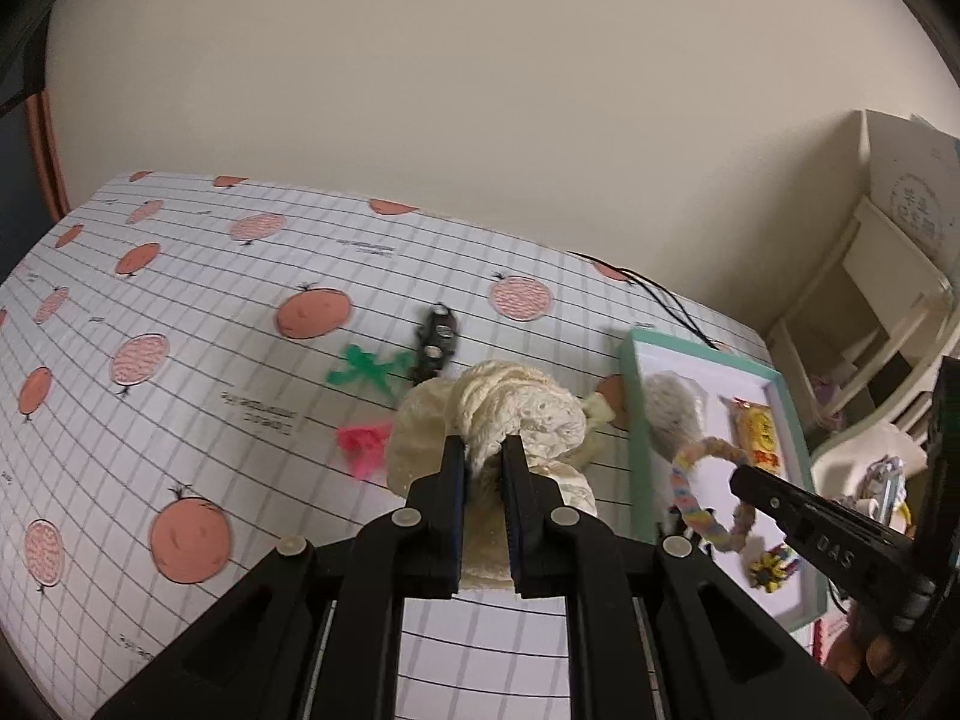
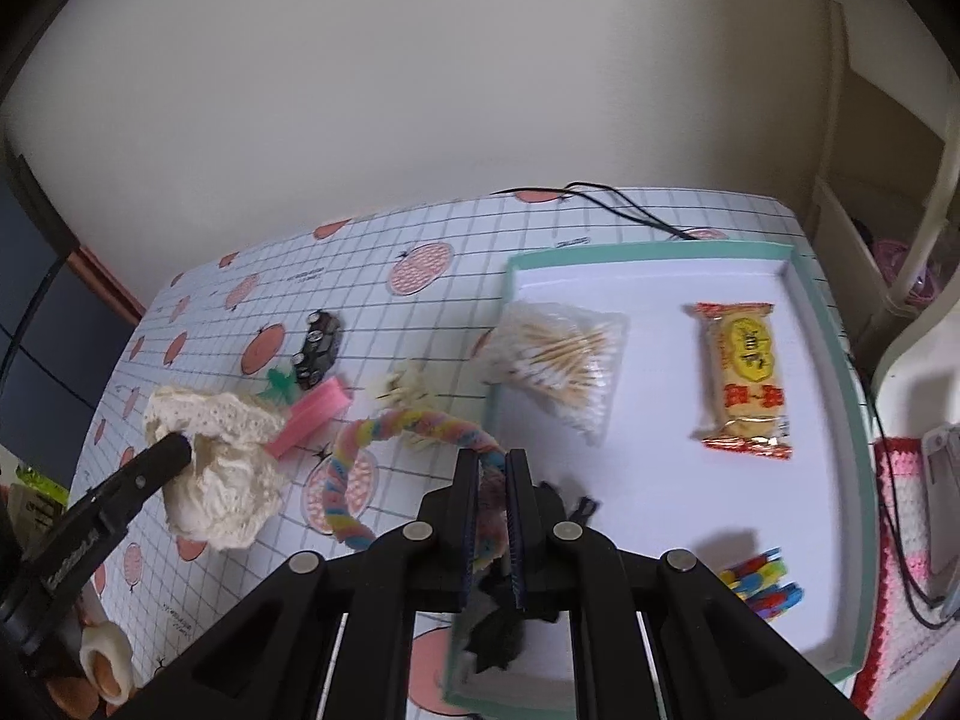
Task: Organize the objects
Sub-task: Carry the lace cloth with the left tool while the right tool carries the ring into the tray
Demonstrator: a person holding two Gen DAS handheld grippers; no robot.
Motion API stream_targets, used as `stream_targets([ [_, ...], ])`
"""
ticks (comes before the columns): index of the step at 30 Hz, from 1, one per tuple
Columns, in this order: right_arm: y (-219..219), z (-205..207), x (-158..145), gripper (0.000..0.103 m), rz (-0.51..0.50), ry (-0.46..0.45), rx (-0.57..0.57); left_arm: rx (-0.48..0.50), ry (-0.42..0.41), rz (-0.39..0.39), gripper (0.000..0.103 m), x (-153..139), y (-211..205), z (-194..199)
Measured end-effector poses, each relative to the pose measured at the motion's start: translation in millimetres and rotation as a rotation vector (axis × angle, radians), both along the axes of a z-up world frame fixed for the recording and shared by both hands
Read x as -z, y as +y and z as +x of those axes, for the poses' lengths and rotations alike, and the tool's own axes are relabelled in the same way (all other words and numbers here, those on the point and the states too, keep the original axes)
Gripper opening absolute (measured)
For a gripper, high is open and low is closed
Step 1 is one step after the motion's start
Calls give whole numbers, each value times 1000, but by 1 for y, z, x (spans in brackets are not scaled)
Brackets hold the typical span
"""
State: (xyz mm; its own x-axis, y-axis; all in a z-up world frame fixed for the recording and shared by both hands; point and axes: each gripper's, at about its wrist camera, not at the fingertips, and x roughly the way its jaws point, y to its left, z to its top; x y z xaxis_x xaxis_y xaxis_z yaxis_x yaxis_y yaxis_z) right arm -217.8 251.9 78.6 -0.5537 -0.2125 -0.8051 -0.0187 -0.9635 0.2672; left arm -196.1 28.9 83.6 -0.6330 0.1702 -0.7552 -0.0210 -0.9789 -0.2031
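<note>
Both grippers grip: left [image 1: 485, 450] lace cloth [image 1: 510, 414] (partly hidden), right [image 2: 492, 468] pipe-cleaner ring [image 2: 384, 438].

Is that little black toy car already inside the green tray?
No, the toy car sits on the patterned tablecloth, well left of the green tray.

Cream lace cloth [image 1: 510, 420]: bunched, lifted above table, pinched between left gripper [image 1: 485, 450] fingers. Pastel fuzzy ring [image 2: 384, 468]: looped, clamped in right gripper [image 2: 492, 462] over tray's near-left edge. Mint-rimmed white tray [image 2: 828, 324], right side: holds cotton swab bag [image 2: 564, 354], yellow snack packet [image 2: 744, 378], coloured clips [image 2: 762, 588]. Black toy car [image 2: 315, 345], green bow [image 1: 366, 369], pink item [image 2: 315, 414] on table left of tray.
</note>
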Motion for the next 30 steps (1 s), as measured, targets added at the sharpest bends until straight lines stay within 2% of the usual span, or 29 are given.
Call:
stream_targets([
  [10,61,3,8,9,-9,0,114,117,13,-27,12,-3,59,-6],
  [17,103,6,8,9,3,25,222,195,28,22,12,-5,108,-15],
  [23,116,4,17,9,42,14,243,267,23,48,12,9,144,-22],
  [30,121,2,31,10,70,-24,229,290,-27,58,12,35,165,-30],
])
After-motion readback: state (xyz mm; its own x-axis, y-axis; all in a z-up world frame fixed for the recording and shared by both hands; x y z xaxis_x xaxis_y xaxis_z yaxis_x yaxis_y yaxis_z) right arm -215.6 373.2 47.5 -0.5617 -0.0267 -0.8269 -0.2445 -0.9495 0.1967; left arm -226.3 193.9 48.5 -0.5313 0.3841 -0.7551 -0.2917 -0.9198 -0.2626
